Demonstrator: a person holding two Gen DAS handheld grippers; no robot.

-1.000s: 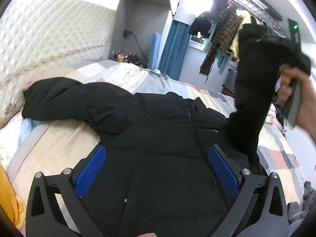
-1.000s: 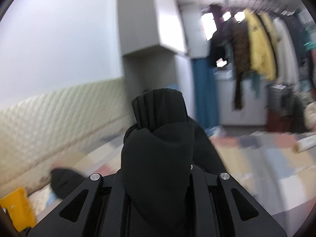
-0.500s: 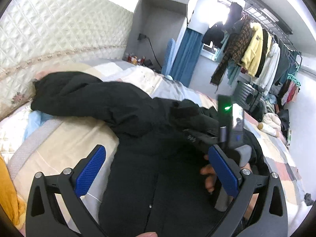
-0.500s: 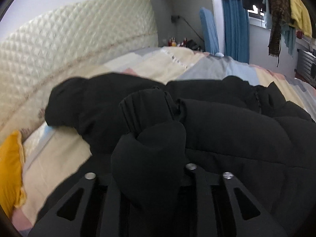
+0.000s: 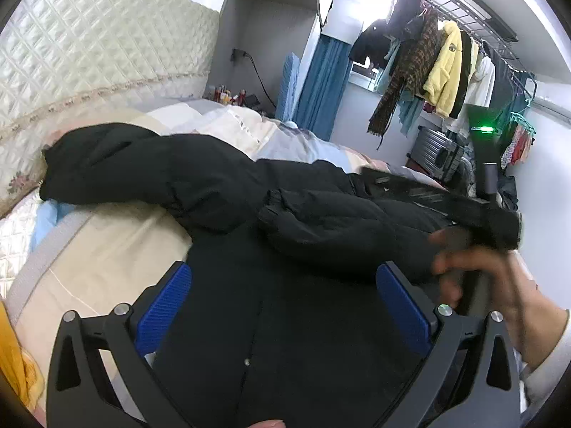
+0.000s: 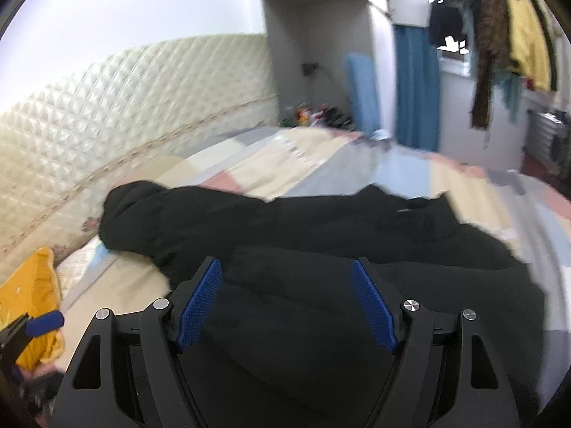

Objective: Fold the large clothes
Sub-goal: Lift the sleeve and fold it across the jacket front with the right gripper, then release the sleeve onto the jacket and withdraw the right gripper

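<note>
Left wrist view: your left gripper (image 5: 283,301) hangs over the front of the black jacket (image 5: 285,339), blue pads (image 5: 162,308) spread wide, nothing pinched between them. The jacket lies flat on the patchwork bedspread (image 5: 107,249). One sleeve (image 5: 117,164) runs out toward 10 o'clock, ending near the quilted headboard (image 5: 89,57). The other sleeve (image 5: 339,224) lies folded across the chest. At 3 o'clock your right hand (image 5: 478,267) grips the handle of the right gripper. Clothes rack (image 5: 446,67) at 1 o'clock.

Right wrist view: your right gripper (image 6: 285,299) has its jaws opening; the folded sleeve (image 6: 303,321) lies under and between the pads, not pinched. Yellow cloth (image 6: 32,303) at 9 o'clock. Picture blurred.
</note>
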